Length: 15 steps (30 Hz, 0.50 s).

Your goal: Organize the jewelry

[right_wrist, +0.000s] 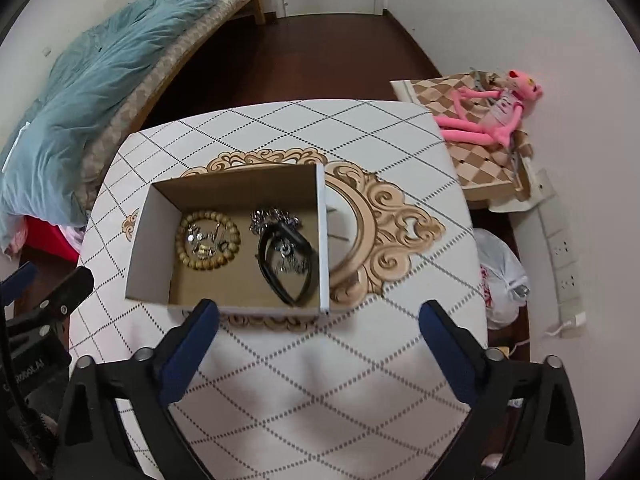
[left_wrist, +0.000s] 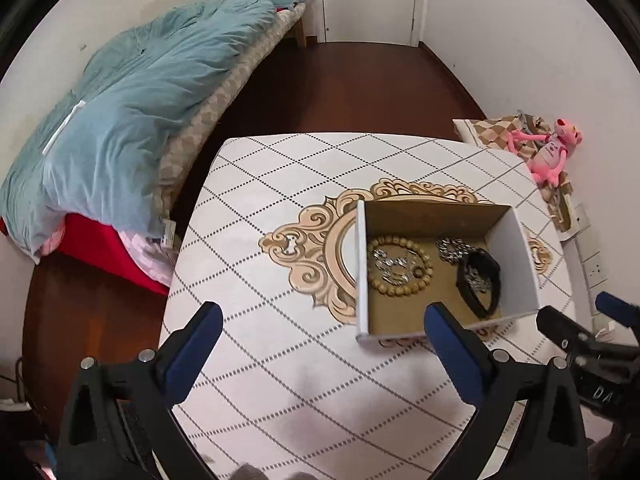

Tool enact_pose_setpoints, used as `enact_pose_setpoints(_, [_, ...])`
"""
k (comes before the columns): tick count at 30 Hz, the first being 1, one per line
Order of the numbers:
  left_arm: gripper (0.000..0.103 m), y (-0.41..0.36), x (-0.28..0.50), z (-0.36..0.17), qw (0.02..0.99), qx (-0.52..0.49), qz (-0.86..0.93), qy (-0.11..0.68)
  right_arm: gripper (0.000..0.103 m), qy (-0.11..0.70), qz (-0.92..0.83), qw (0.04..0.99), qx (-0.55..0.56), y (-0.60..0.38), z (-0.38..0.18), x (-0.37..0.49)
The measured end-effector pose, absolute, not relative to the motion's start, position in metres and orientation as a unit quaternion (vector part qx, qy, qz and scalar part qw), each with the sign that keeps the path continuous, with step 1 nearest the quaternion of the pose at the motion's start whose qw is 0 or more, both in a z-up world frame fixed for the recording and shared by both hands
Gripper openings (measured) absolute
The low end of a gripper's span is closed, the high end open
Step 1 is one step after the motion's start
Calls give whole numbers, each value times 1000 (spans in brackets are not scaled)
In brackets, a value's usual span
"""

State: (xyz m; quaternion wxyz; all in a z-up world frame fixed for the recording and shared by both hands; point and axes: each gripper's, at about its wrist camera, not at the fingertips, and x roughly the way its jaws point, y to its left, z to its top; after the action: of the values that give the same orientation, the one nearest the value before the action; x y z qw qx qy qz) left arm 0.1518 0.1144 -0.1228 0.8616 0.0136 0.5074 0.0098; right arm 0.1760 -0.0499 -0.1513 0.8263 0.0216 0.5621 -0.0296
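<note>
Both sets of jaws stand wide apart with nothing between them: the left gripper (left_wrist: 322, 322) and the right gripper (right_wrist: 320, 318) each show two blunt blue rubbery pads on black plastic arms, hovering over the table (right_wrist: 360, 360). Its top is smooth and white, printed with a dotted diamond grid and a curly beige scrollwork medallion. On it sits an open rectangular cardboard box (right_wrist: 236, 188), brown inside, white on its outer walls. Within, at the left, a ring of round wooden beads (right_wrist: 182, 254) encircles a small tangle of silvery chain (right_wrist: 206, 240). To the right lies a black, glossy looped band (right_wrist: 272, 276) over another heap of shiny metal links (right_wrist: 266, 216). Beyond the table a rumpled teal quilt (left_wrist: 132, 120) covers a bed, and a pink plush toy (right_wrist: 492, 116) sprawls on a checked cushion
</note>
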Motion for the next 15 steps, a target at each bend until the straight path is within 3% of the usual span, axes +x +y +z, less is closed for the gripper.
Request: enact_pose_setpoints(15, [103,109,59,-28,896,-2,-19,444,102,473,-61,879,3,-47,-33,70])
